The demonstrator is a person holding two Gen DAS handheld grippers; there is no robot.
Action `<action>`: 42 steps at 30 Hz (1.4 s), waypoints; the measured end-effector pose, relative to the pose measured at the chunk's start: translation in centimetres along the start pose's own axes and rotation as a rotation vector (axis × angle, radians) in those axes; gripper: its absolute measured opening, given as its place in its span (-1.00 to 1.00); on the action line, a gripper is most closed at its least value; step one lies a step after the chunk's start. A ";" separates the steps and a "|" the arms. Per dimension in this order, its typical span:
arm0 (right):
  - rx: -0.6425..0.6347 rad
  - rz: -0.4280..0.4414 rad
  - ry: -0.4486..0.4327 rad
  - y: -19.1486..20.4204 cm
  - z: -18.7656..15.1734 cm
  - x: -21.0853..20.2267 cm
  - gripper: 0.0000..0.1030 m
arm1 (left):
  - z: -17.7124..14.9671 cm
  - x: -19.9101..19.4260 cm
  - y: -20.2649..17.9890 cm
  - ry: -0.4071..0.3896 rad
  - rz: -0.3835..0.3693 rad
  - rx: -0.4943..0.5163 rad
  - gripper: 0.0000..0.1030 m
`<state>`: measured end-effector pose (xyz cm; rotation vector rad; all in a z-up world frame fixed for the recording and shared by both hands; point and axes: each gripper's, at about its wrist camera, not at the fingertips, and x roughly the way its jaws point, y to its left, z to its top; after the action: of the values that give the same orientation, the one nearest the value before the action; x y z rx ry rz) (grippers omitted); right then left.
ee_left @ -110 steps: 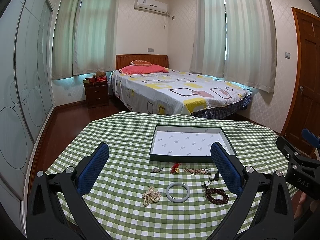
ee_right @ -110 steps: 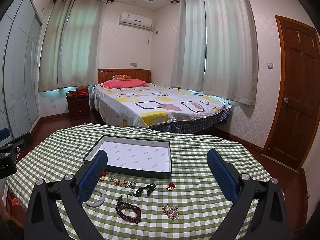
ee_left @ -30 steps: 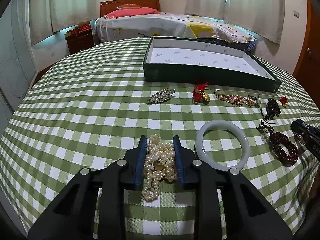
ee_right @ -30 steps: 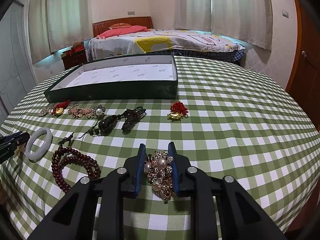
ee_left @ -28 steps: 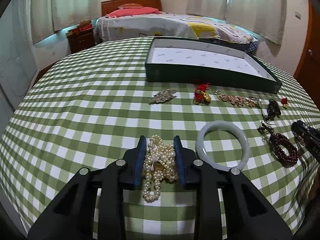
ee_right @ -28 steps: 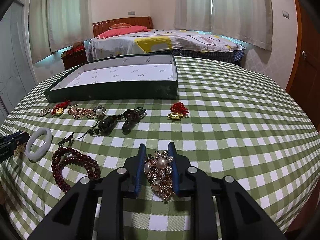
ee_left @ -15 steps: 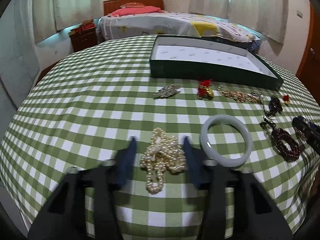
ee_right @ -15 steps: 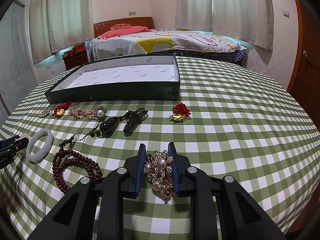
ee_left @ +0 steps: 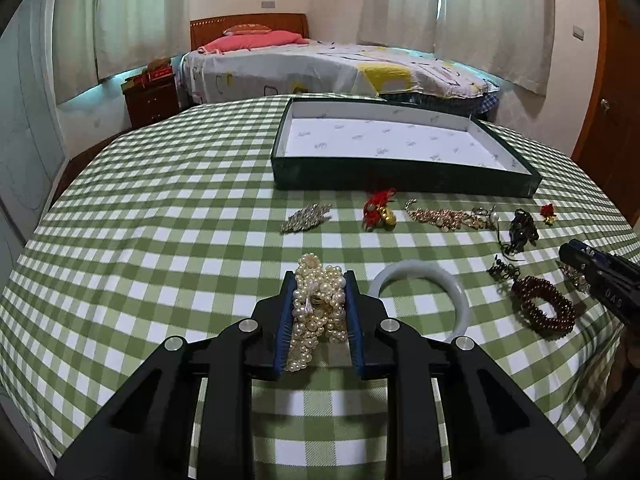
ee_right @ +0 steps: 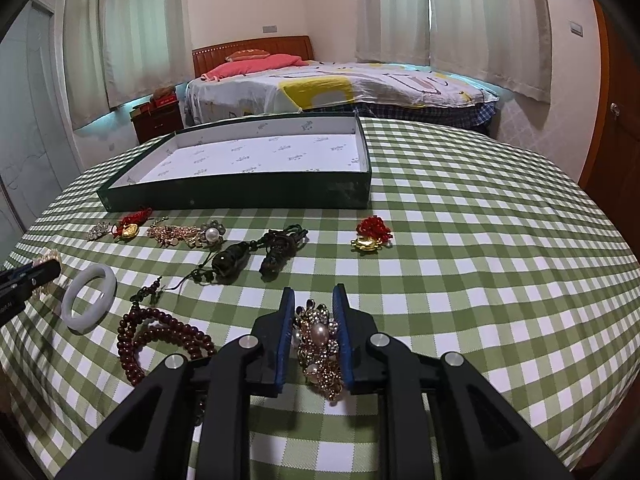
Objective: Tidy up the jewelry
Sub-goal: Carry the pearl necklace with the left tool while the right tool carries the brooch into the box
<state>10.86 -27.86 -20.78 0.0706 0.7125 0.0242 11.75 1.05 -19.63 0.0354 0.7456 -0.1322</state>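
A bundled pearl bracelet (ee_left: 318,308) lies on the green checked tablecloth between the blue pads of my left gripper (ee_left: 319,280). The jaws are closing and the pads press on the pearls. My right gripper (ee_right: 314,292) is closing on a gold brooch with pearls (ee_right: 320,340), its pads against both sides. The empty dark green box (ee_left: 400,178) with a white lining stands farther back, also seen in the right wrist view as the box (ee_right: 240,196).
Between the grippers lie a white bangle (ee_left: 416,269) and a dark red bead bracelet (ee_left: 536,282). Before the box sit a silver brooch (ee_left: 306,218), a red-gold charm (ee_left: 378,216), a gold chain (ee_left: 448,216), a dark pendant (ee_right: 232,262) and another red-gold charm (ee_right: 372,236).
My left jaws spread wider around the pearls half a second ago and have closed on them again. The right gripper has kept still on the brooch.
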 end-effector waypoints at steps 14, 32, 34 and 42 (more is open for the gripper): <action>0.004 0.022 -0.034 0.4 1.8 -0.5 -0.61 | 1.9 0.2 -0.2 -0.034 -0.004 -0.013 -0.55; -0.045 0.059 -0.178 2.6 10.9 1.2 -0.61 | 11.5 2.5 -2.0 -0.170 -0.023 0.002 -0.55; -0.049 0.058 -0.200 2.7 12.4 1.7 -0.61 | 13.2 3.2 -2.5 -0.193 -0.033 0.001 -0.55; -0.044 0.055 -0.117 2.0 14.1 7.3 -0.61 | 15.5 10.0 -3.6 -0.094 -0.053 0.010 -0.55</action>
<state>25.63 -26.29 -14.77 0.0491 0.5923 0.0872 29.03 -4.82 -14.99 0.0189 0.6522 -0.1872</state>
